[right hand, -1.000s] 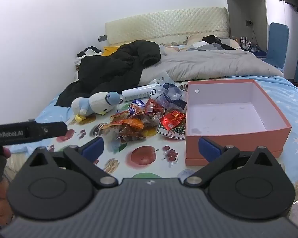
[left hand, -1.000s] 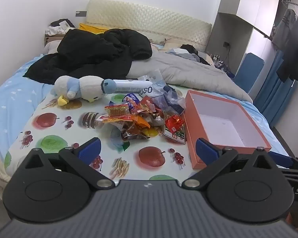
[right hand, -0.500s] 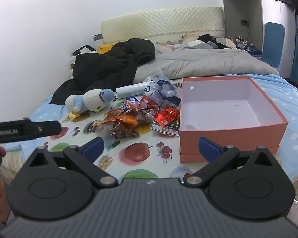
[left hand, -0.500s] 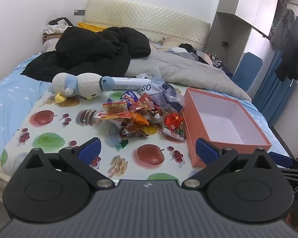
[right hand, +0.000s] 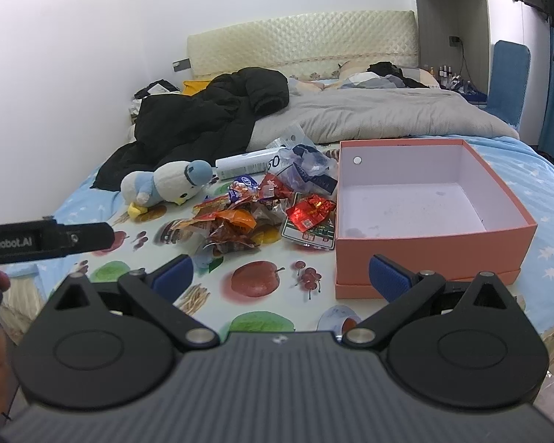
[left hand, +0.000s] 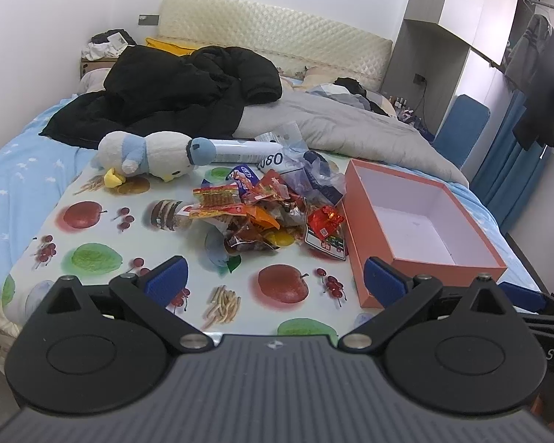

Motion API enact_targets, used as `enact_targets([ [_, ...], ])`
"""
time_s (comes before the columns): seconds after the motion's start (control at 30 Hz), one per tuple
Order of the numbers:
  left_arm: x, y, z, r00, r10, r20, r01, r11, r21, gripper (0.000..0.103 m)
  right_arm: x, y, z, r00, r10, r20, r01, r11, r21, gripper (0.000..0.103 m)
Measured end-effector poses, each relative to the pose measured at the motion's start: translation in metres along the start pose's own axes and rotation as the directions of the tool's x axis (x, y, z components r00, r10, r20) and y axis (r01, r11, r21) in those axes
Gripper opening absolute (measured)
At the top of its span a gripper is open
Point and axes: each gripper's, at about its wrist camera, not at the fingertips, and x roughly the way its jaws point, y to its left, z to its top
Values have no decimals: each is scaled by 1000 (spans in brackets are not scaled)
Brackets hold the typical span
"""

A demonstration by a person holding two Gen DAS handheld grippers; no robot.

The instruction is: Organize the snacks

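A heap of snack packets [left hand: 262,214] [right hand: 247,217] lies on a fruit-printed cloth [left hand: 92,258] [right hand: 255,277] spread over the bed. To its right stands an orange box [left hand: 373,229] [right hand: 435,243], white inside and with nothing in it. A red foil packet [left hand: 323,219] [right hand: 310,208] lies closest to the box. My left gripper [left hand: 275,282] hovers open at the cloth's near edge, short of the heap. My right gripper [right hand: 280,277] is also open, near the box's front left corner, holding nothing.
A plush penguin [left hand: 147,157] [right hand: 166,184] and a white tube [left hand: 240,146] [right hand: 243,162] lie behind the snacks. Further back are a black jacket [left hand: 173,96] and a grey duvet [left hand: 343,129]. The left gripper's body [right hand: 44,240] and a hand show in the right wrist view.
Both grippers have pulled back and risen slightly, so the cloth and box look a little farther away. Jaws stay open; no object has moved.
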Motion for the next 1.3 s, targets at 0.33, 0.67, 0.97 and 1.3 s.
enact_targets([
  [0.33, 1, -1, -2, 1000, -5, -2, 5, 1000, 5, 103, 0, -1, 0, 1000, -5, 8, 5, 1000, 4, 103],
  [0.67, 2, -2, -3, 1000, 2, -11, -1, 1000, 9, 103, 0, -1, -2, 1000, 4, 6, -4, 1000, 4, 103],
  [0.97, 4, 0, -6, 1000, -5, -20, 5, 1000, 6, 103, 0, -4, -7, 999, 30, -15, -29, 999, 43, 103],
  [1.3, 7, 2, -10, 1000, -6, -27, 6, 1000, 4, 103, -1, 2, -8, 1000, 5, 2, -5, 1000, 14, 103],
])
